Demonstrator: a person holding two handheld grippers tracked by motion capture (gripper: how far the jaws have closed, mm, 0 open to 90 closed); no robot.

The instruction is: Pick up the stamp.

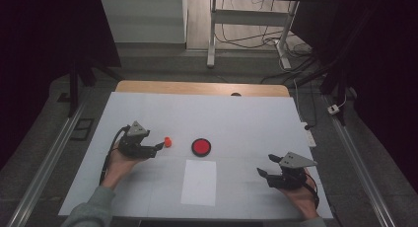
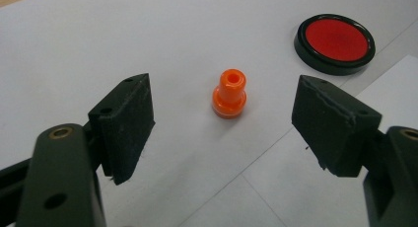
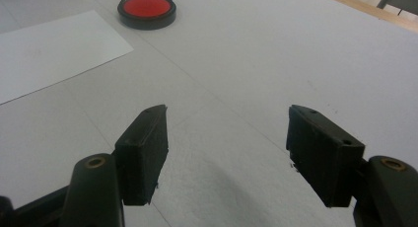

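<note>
A small orange peg (image 1: pixel 168 142) stands upright on the white table cover (image 1: pixel 236 118), left of a red disc in a black rim (image 1: pixel 201 147). My left gripper (image 1: pixel 158 146) is open and points at the peg from the left. In the left gripper view the peg (image 2: pixel 229 94) stands just beyond the gap between the two black pads (image 2: pixel 130 123), and neither pad touches it. The red disc (image 2: pixel 335 43) lies farther off to the right. My right gripper (image 1: pixel 265 165) rests open at the front right with nothing between its jaws (image 3: pixel 226 123).
A white sheet of paper (image 1: pixel 198 182) lies in front of the red disc, between my two hands. In the right gripper view the disc (image 3: pixel 147 10) and the sheet (image 3: pixel 49 49) lie ahead to the left. The table's wooden far edge (image 1: pixel 202 88) shows behind the cover.
</note>
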